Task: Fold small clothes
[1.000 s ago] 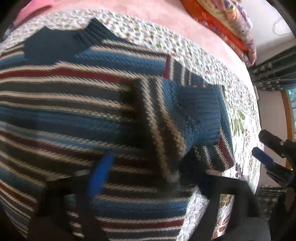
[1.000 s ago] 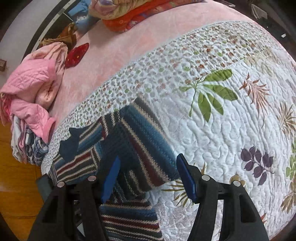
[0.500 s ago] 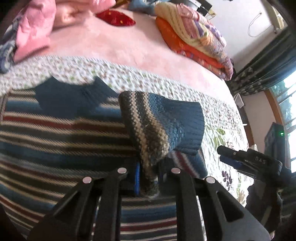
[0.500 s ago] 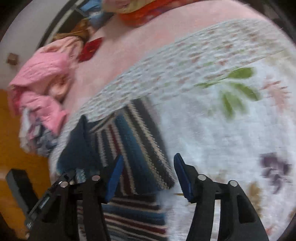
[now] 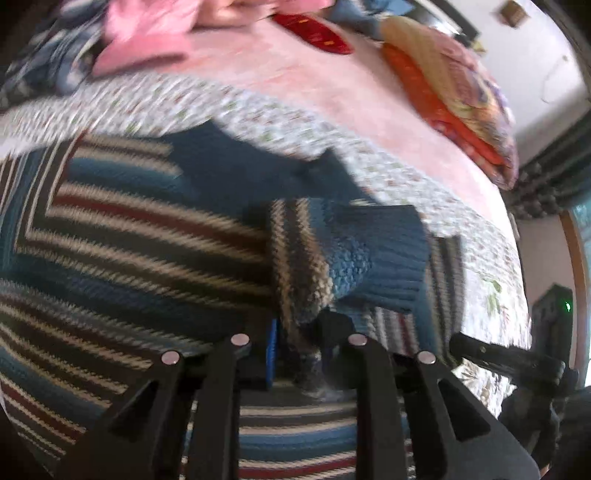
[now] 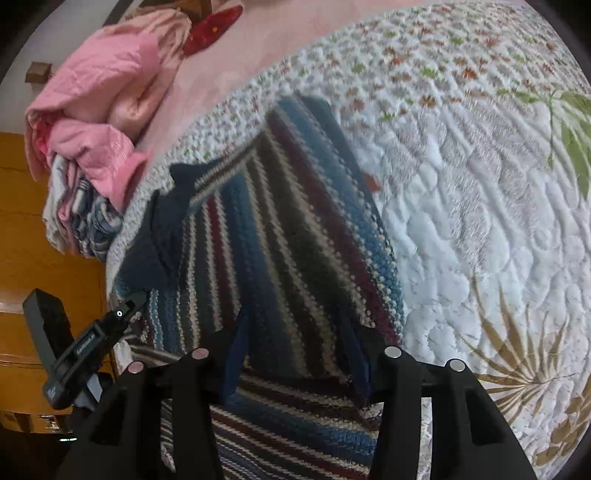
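A knitted sweater (image 5: 129,236) with blue, dark, cream and red stripes lies flat on the quilted bedspread (image 6: 480,184). My left gripper (image 5: 297,332) is shut on the sweater's sleeve (image 5: 332,251) and holds its blue ribbed cuff raised over the body of the garment. My right gripper (image 6: 295,343) stands open low over the right part of the sweater (image 6: 280,251), one blue pad on each side of a striped fold, with nothing pinched. Each gripper shows in the other's view: the right gripper (image 5: 498,362) and the left gripper (image 6: 85,343).
A heap of pink clothes (image 6: 99,85) sits at the bed's far left with a red item (image 6: 210,26) beside it. Folded orange quilts (image 5: 450,85) lie at the back on a pink blanket (image 5: 332,85). Wooden furniture (image 6: 37,229) stands past the left edge.
The left gripper shut on the sleeve, lifted it, and now carries it over the sweater body. The right gripper stayed open and came down closer over the sweater's right side.
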A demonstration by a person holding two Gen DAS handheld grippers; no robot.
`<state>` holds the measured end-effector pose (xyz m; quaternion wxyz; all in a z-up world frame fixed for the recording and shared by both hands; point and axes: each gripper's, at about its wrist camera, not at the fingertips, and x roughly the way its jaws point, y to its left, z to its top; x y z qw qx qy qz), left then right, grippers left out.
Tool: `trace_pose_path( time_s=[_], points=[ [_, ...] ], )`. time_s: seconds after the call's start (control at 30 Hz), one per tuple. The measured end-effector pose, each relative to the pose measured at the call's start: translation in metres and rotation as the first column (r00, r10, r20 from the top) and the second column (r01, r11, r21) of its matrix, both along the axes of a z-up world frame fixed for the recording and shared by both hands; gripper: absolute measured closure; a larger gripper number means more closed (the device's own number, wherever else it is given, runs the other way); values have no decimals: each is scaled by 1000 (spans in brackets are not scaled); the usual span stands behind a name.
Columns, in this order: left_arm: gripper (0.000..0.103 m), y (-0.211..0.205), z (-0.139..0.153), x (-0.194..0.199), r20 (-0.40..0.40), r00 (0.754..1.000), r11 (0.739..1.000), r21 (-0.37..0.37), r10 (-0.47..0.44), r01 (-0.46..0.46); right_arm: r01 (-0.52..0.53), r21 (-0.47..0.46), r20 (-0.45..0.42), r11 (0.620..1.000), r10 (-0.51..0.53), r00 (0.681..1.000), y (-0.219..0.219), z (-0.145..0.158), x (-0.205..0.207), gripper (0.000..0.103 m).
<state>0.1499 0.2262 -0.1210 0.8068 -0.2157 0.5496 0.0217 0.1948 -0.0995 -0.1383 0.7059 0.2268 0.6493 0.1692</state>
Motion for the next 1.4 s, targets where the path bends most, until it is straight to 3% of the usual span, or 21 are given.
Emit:
trace_pose_path(
  time_s=[0.13,0.27,0.4,0.5,0.6,0.7,0.77,0.8,0.83,0.9,0.93,0.97,1.0,1.07,1.17,1.27,1.33,1.4],
  points=[
    [62,32,-6,-14,-3,997,996,-25,80,-80,-20,-20,10,1000,20,1000,6,1,-3,54],
    [61,62,3,-37,12,988,988,20,154,-154,-8,-8,3,1000,8,1000,7,1,-2,54],
    [60,89,17,-58,33,978,978,15,206,-206,-6,-15,9,1000,6,1000,5,3,-1,53],
    [53,92,31,-60,45,973,974,14,225,-226,-7,-6,28,1000,7,1000,4,12,-2,50],
    [35,89,27,-47,-27,974,971,92,225,-222,-22,2,44,1000,22,999,9,18,-3,49],
    [32,99,10,-44,-107,951,954,118,289,-276,-48,-39,54,998,50,997,14,18,-3,49],
    [29,109,-7,-40,-153,930,942,84,335,-325,-57,-61,58,996,61,996,17,17,-1,49],
    [29,113,-17,-37,-174,924,939,26,341,-342,-57,-68,56,996,61,997,17,15,-1,49],
    [30,115,-24,-35,-184,922,937,-18,341,-350,-56,-69,53,996,60,997,17,14,-1,49],
    [31,111,-25,-29,-165,929,941,-7,332,-338,-57,-72,52,996,61,997,18,13,0,49],
    [42,106,-23,-24,-145,942,952,-1,302,-305,-61,-77,54,995,65,996,18,13,0,49],
    [67,100,-21,-21,-134,953,962,6,271,-273,-64,-84,56,994,69,996,19,13,0,49],
    [73,97,-18,-18,-122,960,967,4,253,-254,-67,-91,58,994,73,996,19,13,0,49],
    [95,92,-10,-17,-81,974,976,-31,212,-215,-70,-94,58,993,76,995,19,13,-1,49],
    [96,86,18,-18,28,988,988,-28,151,-150,-68,-94,57,993,74,996,19,12,0,49],
    [96,91,37,-24,106,986,991,-8,132,-132,-69,-80,59,994,73,996,19,12,-1,49],
    [96,99,36,-25,110,985,991,11,131,-133,-70,-48,59,996,73,996,20,13,-2,49],
    [96,107,20,-26,60,990,991,35,125,-127,-71,-16,50,997,72,996,22,11,-1,49]
  ],
)
